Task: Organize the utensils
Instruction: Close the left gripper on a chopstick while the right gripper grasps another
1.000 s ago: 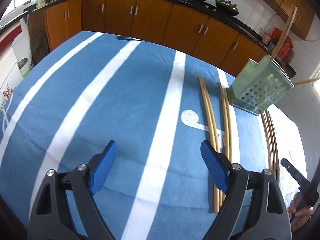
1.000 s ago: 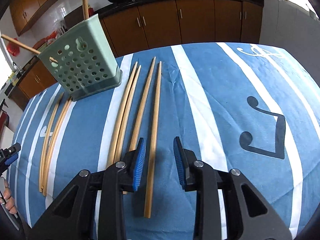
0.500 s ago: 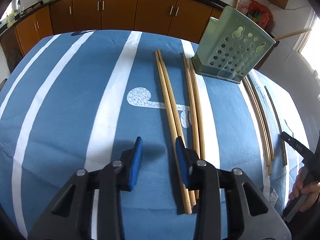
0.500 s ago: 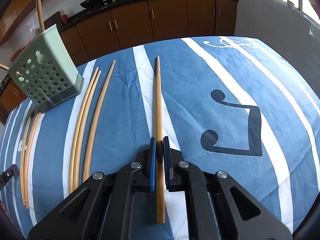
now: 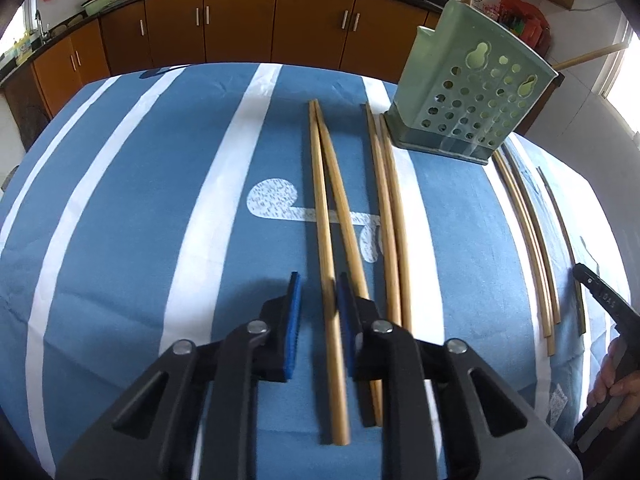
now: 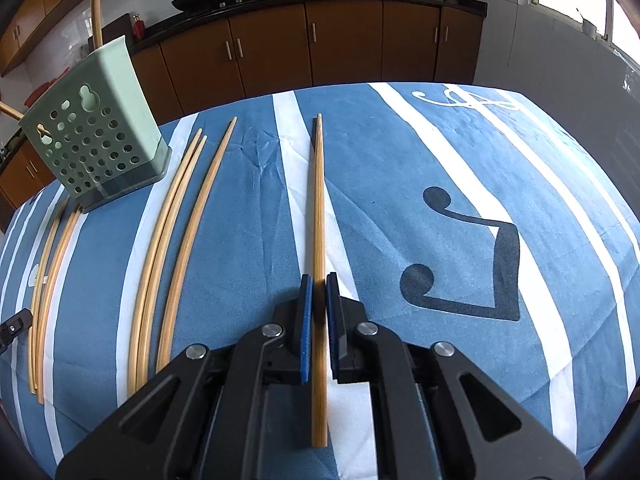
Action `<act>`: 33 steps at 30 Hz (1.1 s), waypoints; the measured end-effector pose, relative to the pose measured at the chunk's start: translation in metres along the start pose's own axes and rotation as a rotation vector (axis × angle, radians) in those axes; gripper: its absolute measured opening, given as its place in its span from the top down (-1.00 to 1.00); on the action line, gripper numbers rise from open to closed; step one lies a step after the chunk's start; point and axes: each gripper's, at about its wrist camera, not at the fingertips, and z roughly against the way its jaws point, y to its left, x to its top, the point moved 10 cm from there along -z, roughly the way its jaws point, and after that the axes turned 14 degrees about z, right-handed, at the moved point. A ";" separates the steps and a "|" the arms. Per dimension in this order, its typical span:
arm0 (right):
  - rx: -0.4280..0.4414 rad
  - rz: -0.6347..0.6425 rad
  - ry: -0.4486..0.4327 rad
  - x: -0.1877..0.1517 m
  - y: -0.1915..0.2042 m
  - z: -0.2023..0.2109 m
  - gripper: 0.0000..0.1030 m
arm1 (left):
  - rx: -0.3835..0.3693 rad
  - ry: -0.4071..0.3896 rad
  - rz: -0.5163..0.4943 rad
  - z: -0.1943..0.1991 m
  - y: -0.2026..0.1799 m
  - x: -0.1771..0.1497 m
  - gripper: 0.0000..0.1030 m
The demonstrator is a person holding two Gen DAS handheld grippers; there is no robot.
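Left wrist: blue white-striped cloth (image 5: 160,208) on table, brown cabinets (image 5: 240,20) behind. Six chopsticks (image 5: 384,200) lying; green holder (image 5: 468,92) at far right edge. Left gripper (image 5: 318,304) closing around one chopstick (image 5: 324,220), gap remains.

Right wrist: right gripper (image 6: 319,300) clamped on single chopstick (image 6: 318,208); five others lie leftward.

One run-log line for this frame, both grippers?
left gripper: closing around chopstick | right gripper: shut on single chopstick | holder: upright on cloth
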 end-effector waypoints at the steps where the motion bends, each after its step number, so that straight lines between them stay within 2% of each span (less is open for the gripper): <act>1: -0.002 0.002 0.000 0.000 0.000 0.000 0.85 | 0.011 -0.006 -0.003 -0.001 0.002 0.001 0.77; 7: -0.002 0.033 -0.001 0.004 0.008 -0.002 0.84 | 0.085 -0.047 -0.065 -0.005 -0.002 0.008 0.84; 12: 0.028 0.055 -0.008 0.011 0.015 -0.007 0.84 | 0.097 -0.052 -0.027 -0.011 0.013 0.034 0.84; 18: 0.022 0.063 -0.035 0.014 0.015 -0.008 0.84 | -0.003 -0.052 -0.032 -0.012 0.020 0.044 0.82; 24: 0.016 0.067 -0.042 0.013 0.017 -0.008 0.84 | -0.001 -0.111 -0.053 -0.009 0.020 0.040 0.80; 30: 0.012 0.070 -0.041 0.012 0.017 -0.007 0.83 | -0.034 -0.106 -0.015 -0.009 0.022 0.041 0.80; 33: 0.011 0.070 -0.041 0.012 0.018 -0.007 0.83 | -0.018 -0.110 -0.025 -0.009 0.021 0.041 0.80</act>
